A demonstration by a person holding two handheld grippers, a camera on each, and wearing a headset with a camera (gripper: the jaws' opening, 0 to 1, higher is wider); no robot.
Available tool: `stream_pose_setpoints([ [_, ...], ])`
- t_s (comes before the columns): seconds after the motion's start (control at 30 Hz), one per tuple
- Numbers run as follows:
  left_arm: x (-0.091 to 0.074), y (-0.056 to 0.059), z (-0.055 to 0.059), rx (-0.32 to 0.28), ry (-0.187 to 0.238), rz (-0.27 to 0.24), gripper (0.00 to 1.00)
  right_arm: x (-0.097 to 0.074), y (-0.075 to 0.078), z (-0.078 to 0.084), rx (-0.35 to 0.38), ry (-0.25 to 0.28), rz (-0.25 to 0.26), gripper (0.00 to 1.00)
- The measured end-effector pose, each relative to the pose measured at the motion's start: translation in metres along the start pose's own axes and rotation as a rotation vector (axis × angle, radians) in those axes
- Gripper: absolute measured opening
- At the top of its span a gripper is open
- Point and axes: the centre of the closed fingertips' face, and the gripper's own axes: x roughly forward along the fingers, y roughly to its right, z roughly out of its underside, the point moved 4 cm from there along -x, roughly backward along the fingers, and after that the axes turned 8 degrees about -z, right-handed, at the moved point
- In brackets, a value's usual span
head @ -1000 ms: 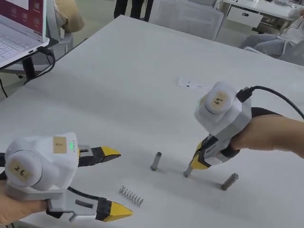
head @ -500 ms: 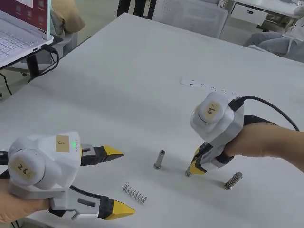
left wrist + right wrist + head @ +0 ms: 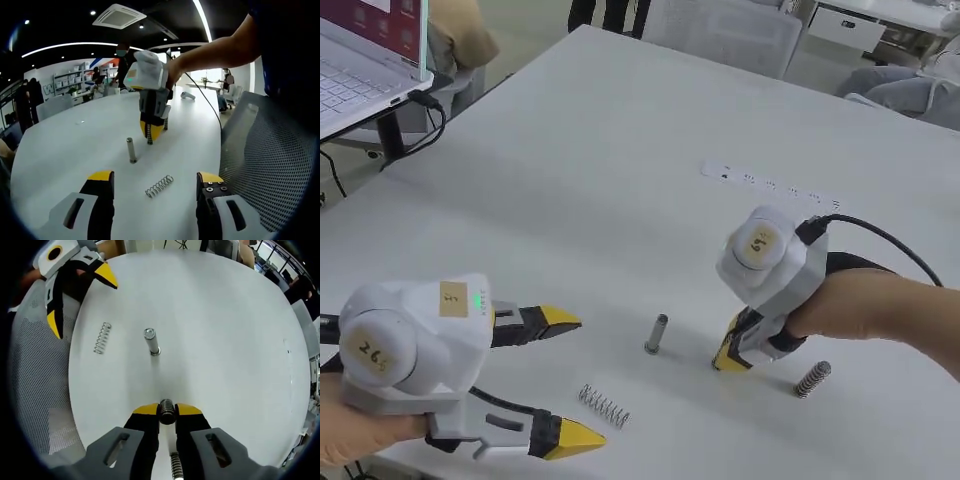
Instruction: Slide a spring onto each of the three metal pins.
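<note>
Spring (image 3: 166, 411) is sitting pinched upright by right gripper (image 3: 730, 358) mid-table; left gripper (image 3: 587, 380) is hovering wide open near front edge, behind loose spring (image 3: 604, 406).

Tabletop (image 3: 570, 150) rundown, quick one
Loose spring (image 3: 603, 407) lies in front of the upright pin (image 3: 656, 334). Right tongs (image 3: 729, 360) clamp a second pin (image 3: 166, 411) just beside it, with another spring (image 3: 812, 379) further right.

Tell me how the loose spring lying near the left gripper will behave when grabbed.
The loose spring lies on its side on the smooth table, so a nudge would probably roll it. Its thin, open coils suggest it is light and would likely squash if the jaws close hard.
</note>
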Motion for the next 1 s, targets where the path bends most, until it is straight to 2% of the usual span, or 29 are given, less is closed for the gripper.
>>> stream_pose_setpoints([
  [0.7, 0.001, 0.002, -0.001, 0.005, -0.002, 0.008, 0.63, -0.008, -0.002, 0.017, 0.050, 0.030, 0.013, 0.15],
  [1.0, 0.001, 0.002, -0.001, 0.006, -0.003, 0.009, 0.63, -0.015, -0.016, 0.025, 0.070, 0.049, 0.017, 0.15],
])
